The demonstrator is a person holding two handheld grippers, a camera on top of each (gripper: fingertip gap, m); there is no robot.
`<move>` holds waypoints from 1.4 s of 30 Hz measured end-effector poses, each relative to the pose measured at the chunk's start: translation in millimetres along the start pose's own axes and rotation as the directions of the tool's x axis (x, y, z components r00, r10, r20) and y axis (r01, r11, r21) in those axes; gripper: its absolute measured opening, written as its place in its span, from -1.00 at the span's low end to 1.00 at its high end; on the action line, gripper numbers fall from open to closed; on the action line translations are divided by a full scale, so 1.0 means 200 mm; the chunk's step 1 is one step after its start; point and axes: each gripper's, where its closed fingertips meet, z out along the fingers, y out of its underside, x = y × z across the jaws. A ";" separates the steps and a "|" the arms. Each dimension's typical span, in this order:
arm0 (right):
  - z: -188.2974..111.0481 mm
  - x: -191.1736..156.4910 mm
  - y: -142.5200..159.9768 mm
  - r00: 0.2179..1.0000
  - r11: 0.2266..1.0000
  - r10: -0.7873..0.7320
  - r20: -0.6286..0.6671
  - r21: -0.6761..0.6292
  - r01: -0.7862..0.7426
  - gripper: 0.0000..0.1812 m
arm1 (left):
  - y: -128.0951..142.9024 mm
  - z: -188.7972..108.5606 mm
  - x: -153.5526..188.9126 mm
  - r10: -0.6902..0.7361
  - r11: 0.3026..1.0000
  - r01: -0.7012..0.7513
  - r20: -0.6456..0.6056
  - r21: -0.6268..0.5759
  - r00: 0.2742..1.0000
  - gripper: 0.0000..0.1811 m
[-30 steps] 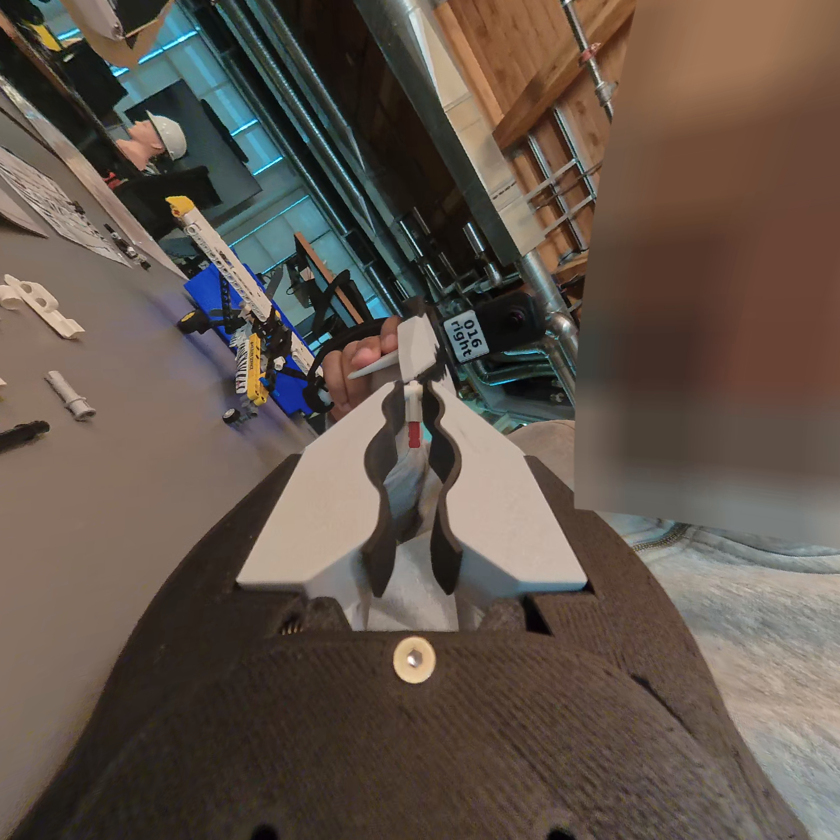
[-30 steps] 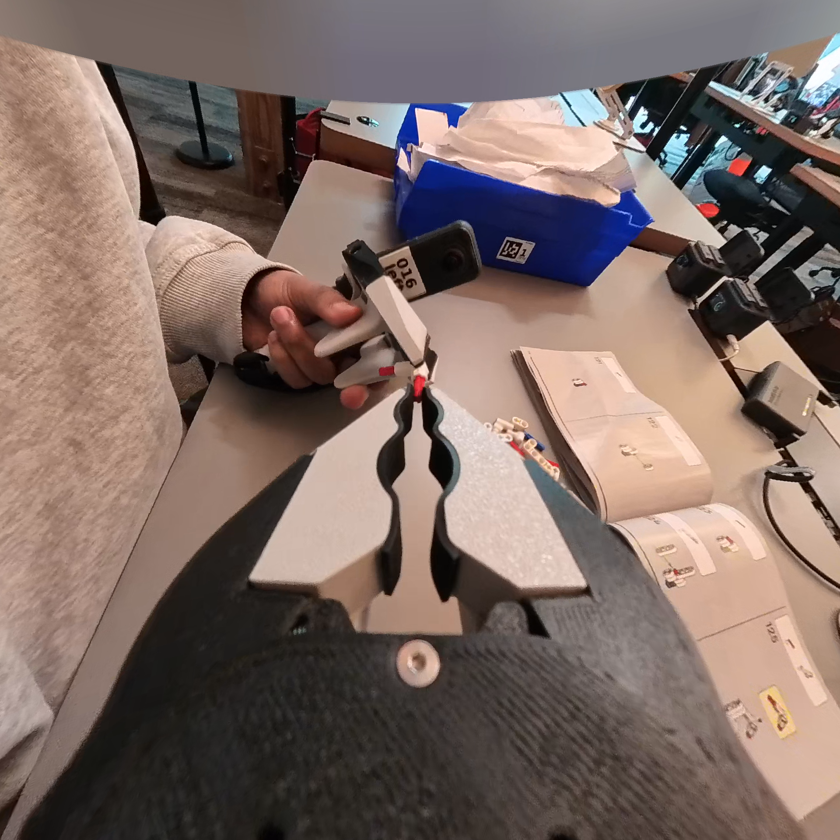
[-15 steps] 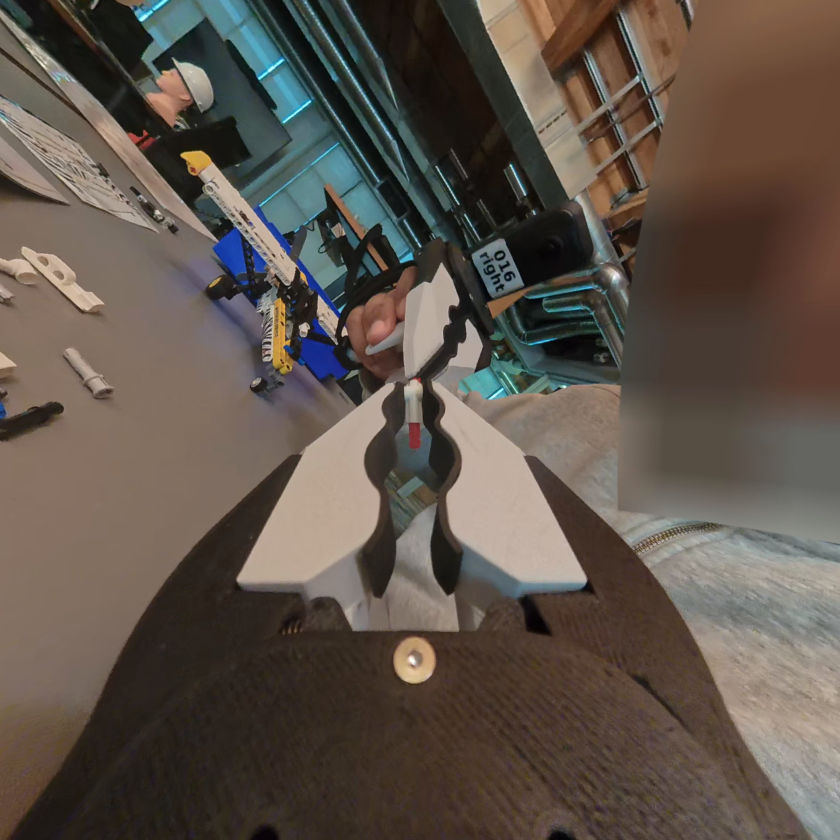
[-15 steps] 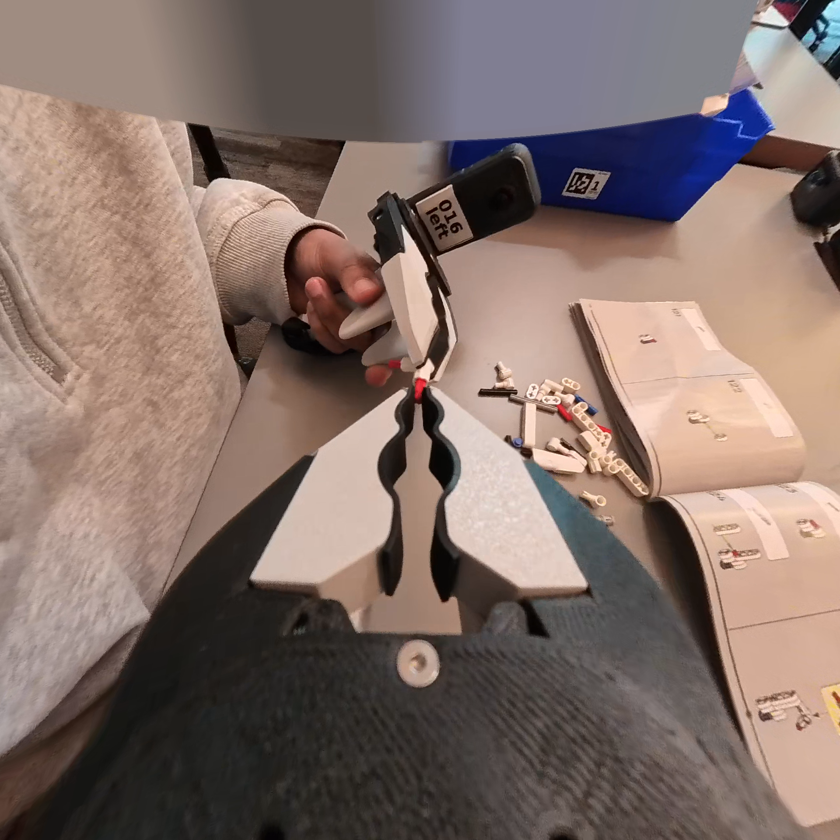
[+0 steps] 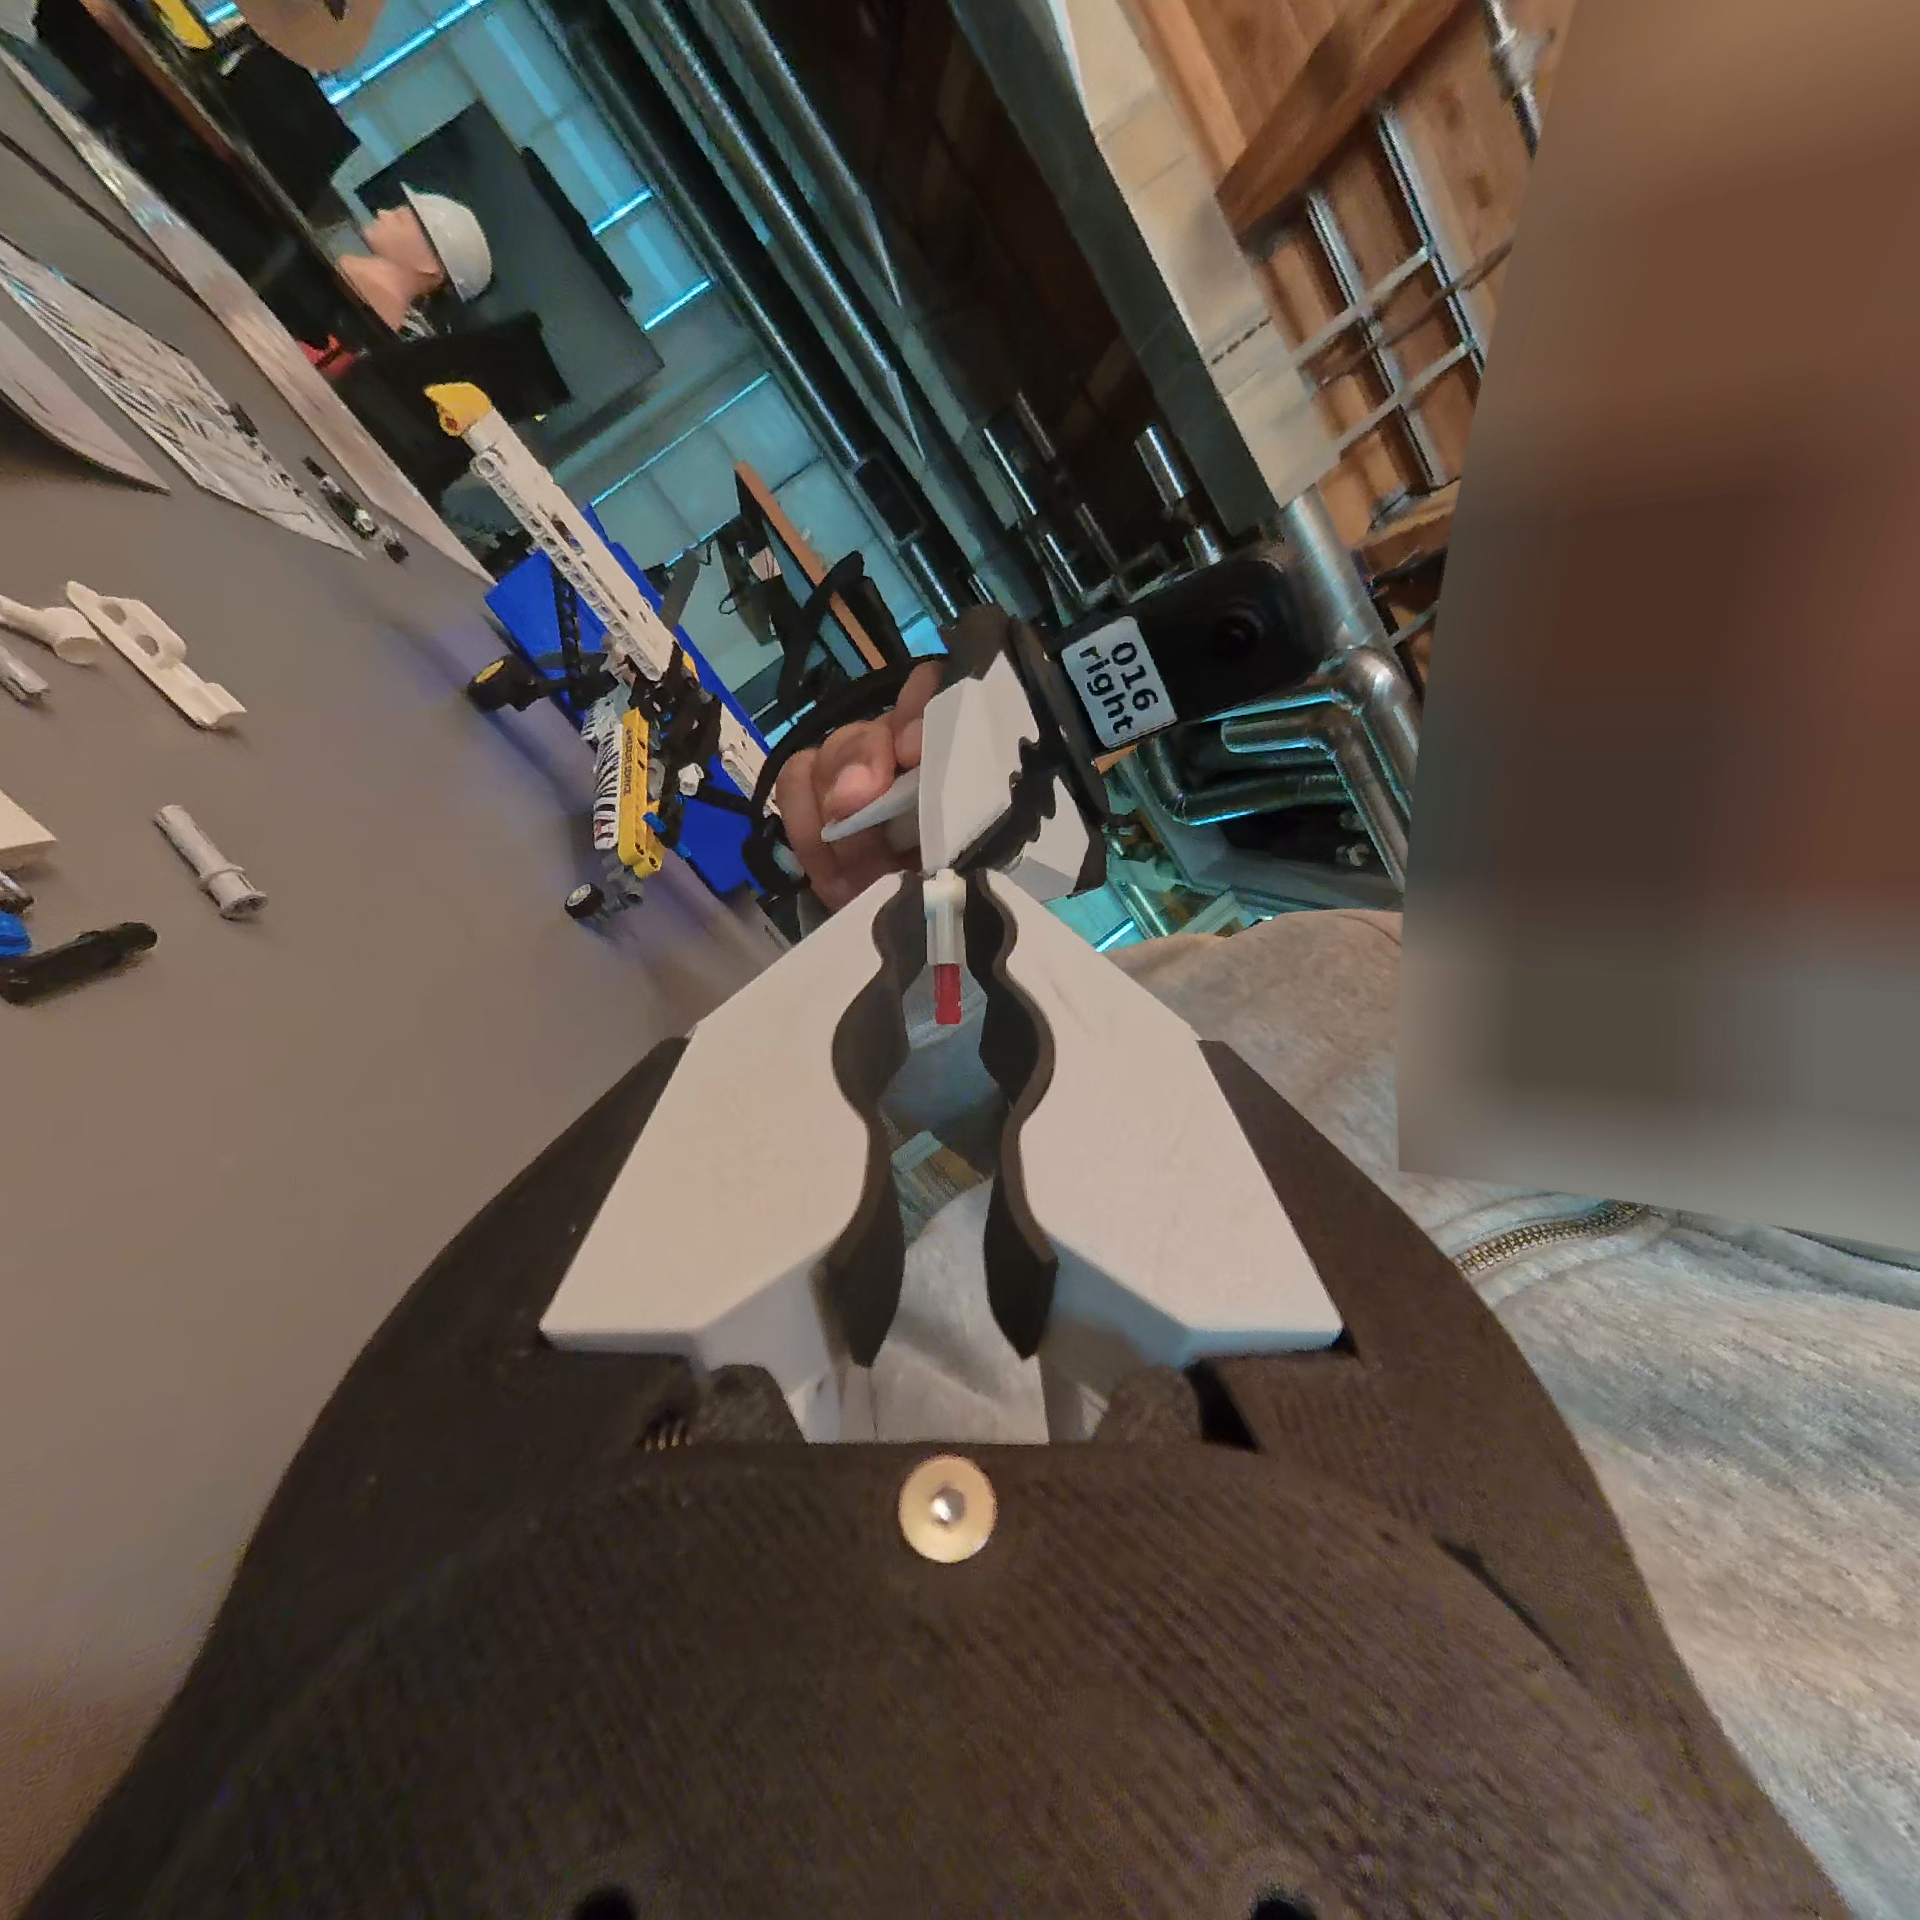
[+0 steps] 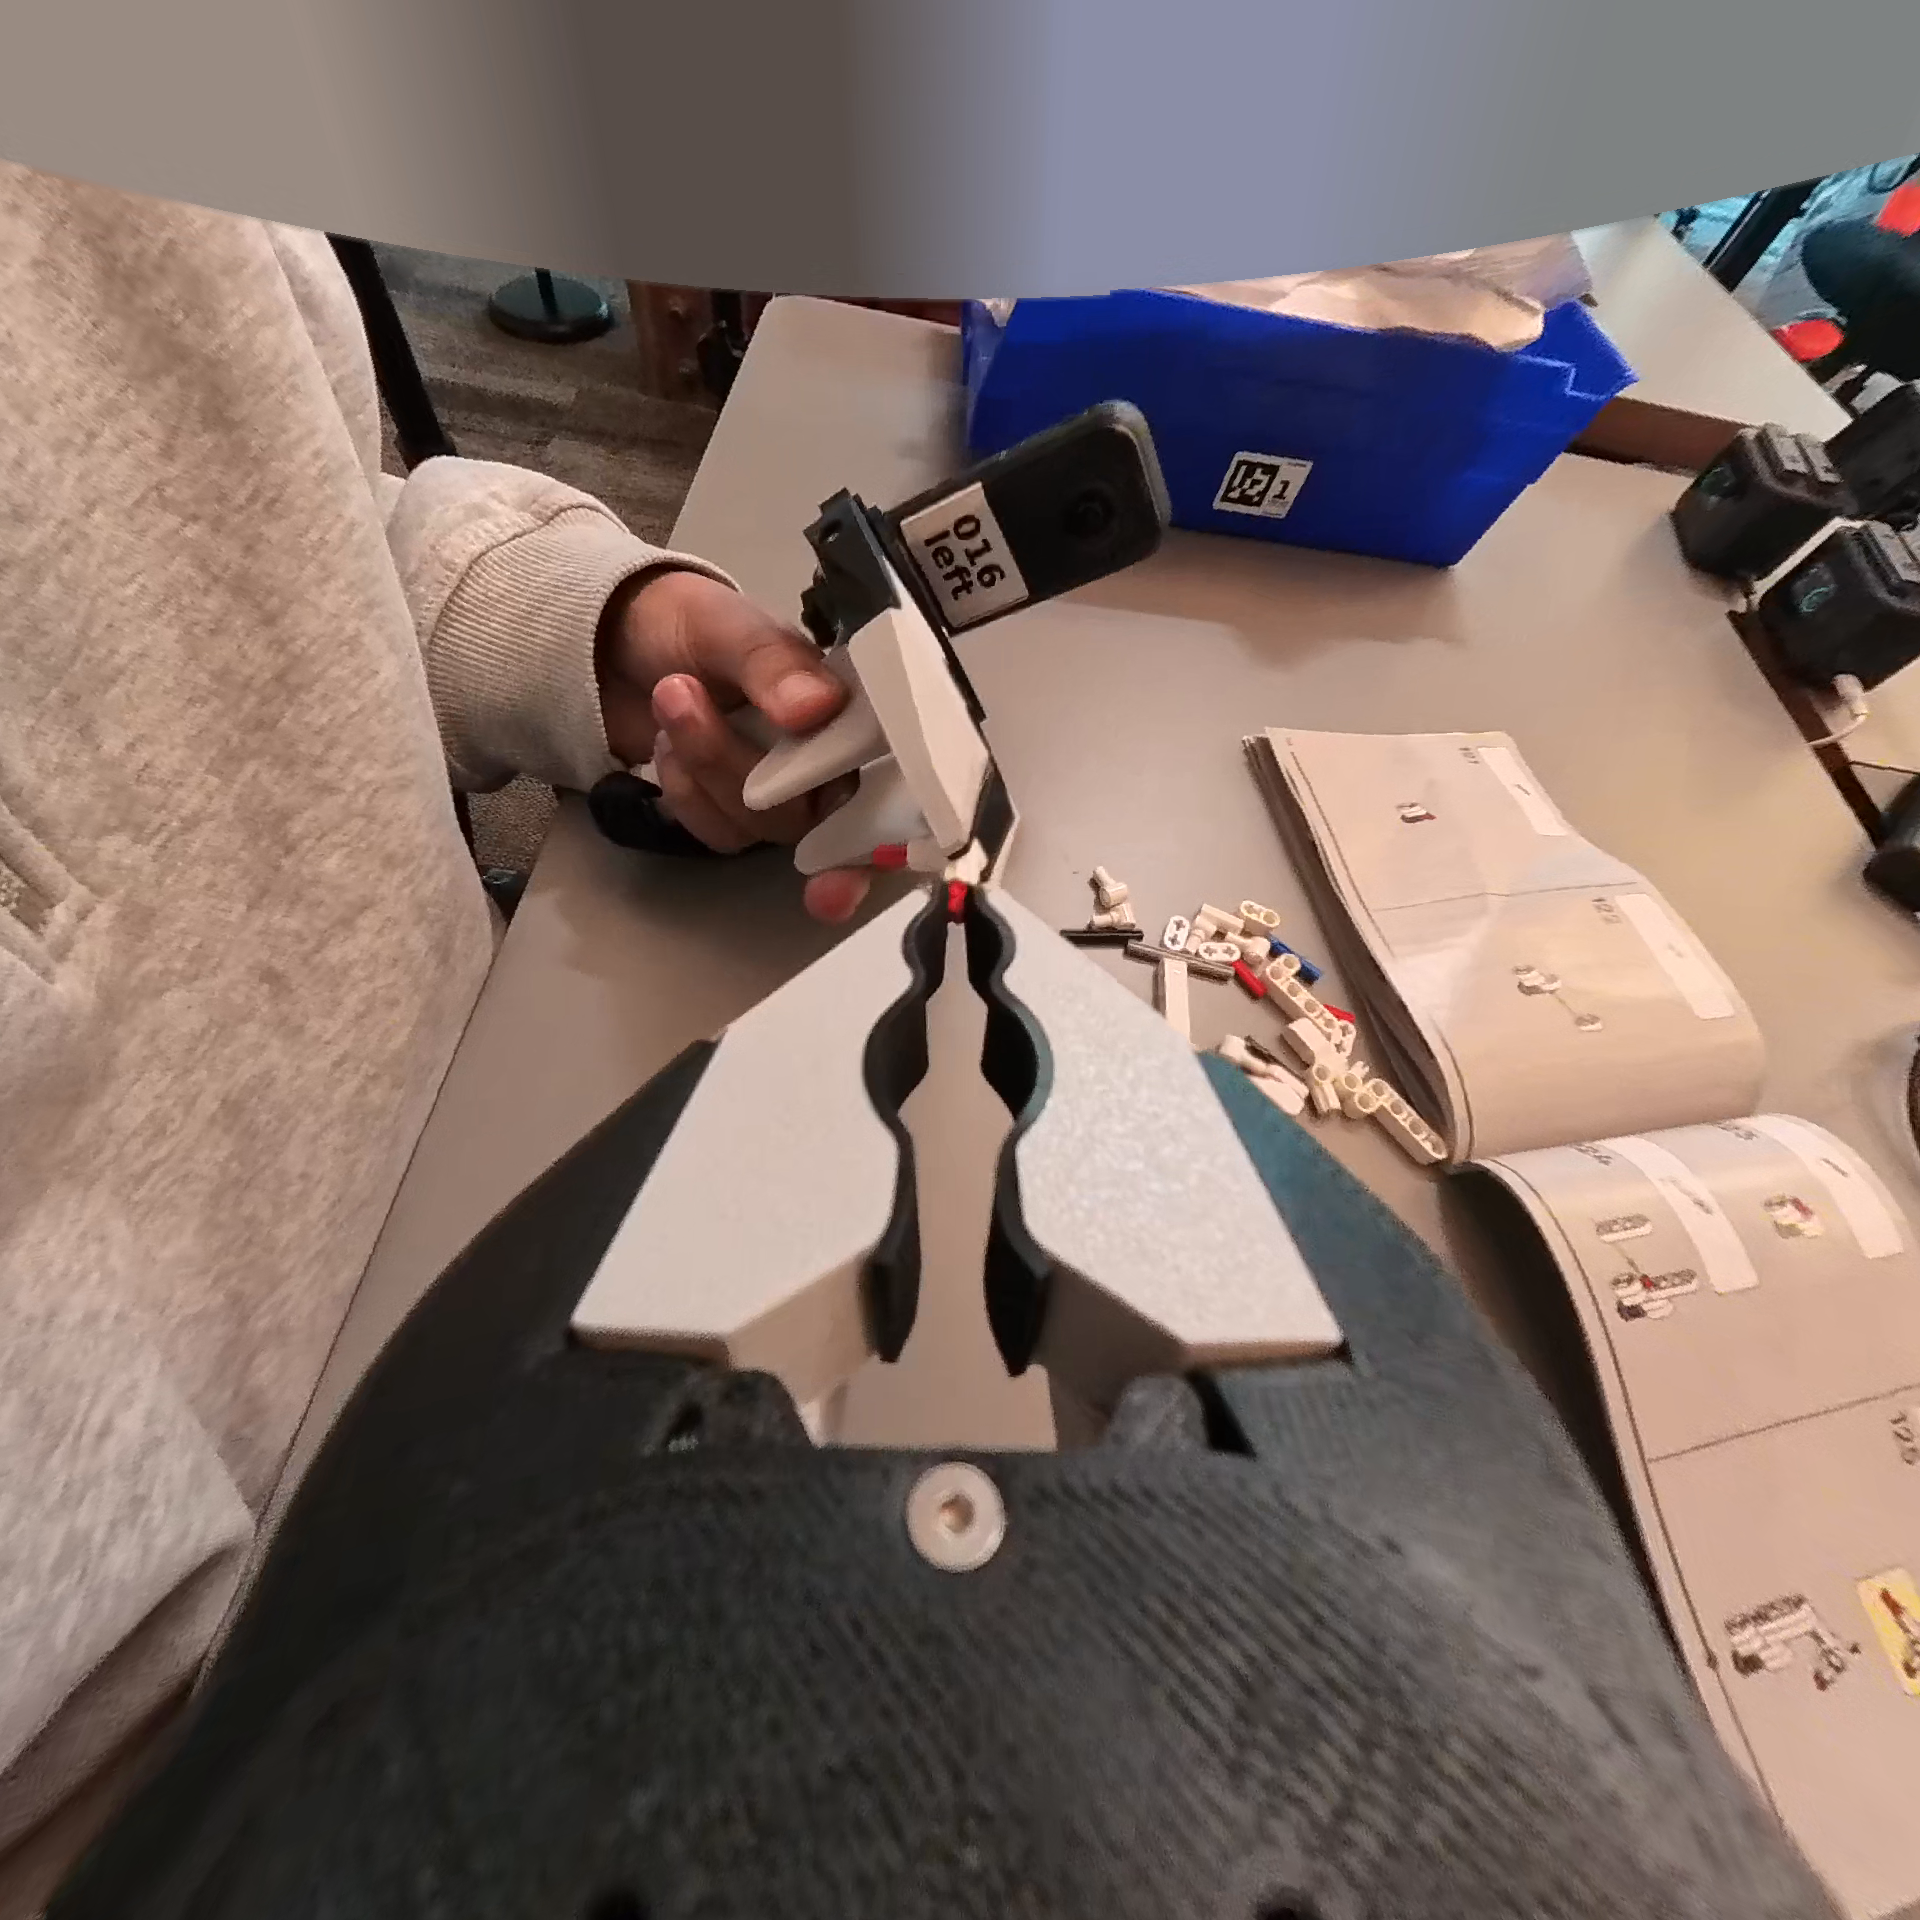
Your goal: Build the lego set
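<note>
My left gripper (image 5: 941, 885) is shut on a small white connector (image 5: 943, 920). A red pin (image 5: 947, 992) sticks out of it back into the jaw hollow. My right gripper (image 6: 954, 912) meets it tip to tip above the table edge and is shut on a red pin end (image 6: 954, 900) at the connector (image 6: 971, 864). The right gripper also shows in the left wrist view (image 5: 961, 774), and the left gripper in the right wrist view (image 6: 935, 727). The partly built model (image 5: 623, 748), with a white boom and yellow parts, stands on the grey table (image 5: 312, 987).
A pile of loose small pieces (image 6: 1247, 977) lies next to an open instruction booklet (image 6: 1507, 935). A blue bin (image 6: 1351, 447) with paper stands at the back. Black devices (image 6: 1829, 561) sit at the far right. More loose parts (image 5: 156, 649) lie left. A person's grey sweater (image 6: 208, 727) is close by. The tips of both grippers are at nearly the same place.
Both grippers have tilted and shifted together, staying tip to tip on the small piece. More of the loose pile and the booklet have come into the right wrist view.
</note>
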 end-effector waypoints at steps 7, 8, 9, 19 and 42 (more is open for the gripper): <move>0.01 0.01 0.00 1.000 1.000 0.011 -0.010 0.026 -0.011 -0.97 | -0.01 0.00 0.00 0.002 1.000 -0.002 0.003 0.003 1.000 -0.93; 0.00 0.01 0.00 1.000 0.999 0.020 -0.011 0.034 -0.019 -0.97 | -0.01 0.00 0.00 0.002 1.000 -0.002 -0.003 0.004 1.000 -0.93; 0.00 0.01 -0.01 1.000 0.999 0.023 -0.014 0.044 -0.023 -0.97 | -0.01 0.00 0.00 -0.004 1.000 0.004 -0.012 0.007 1.000 -0.93; -0.02 0.02 0.00 0.998 0.999 0.003 -0.065 0.046 0.000 -0.94 | -0.02 -0.01 0.01 0.006 1.000 -0.005 -0.013 0.012 1.000 -0.93; 0.01 0.04 -0.01 0.996 0.995 0.050 -0.068 0.094 -0.044 -0.80 | -0.05 -0.02 0.00 -0.016 0.998 0.017 -0.017 0.066 1.000 -0.93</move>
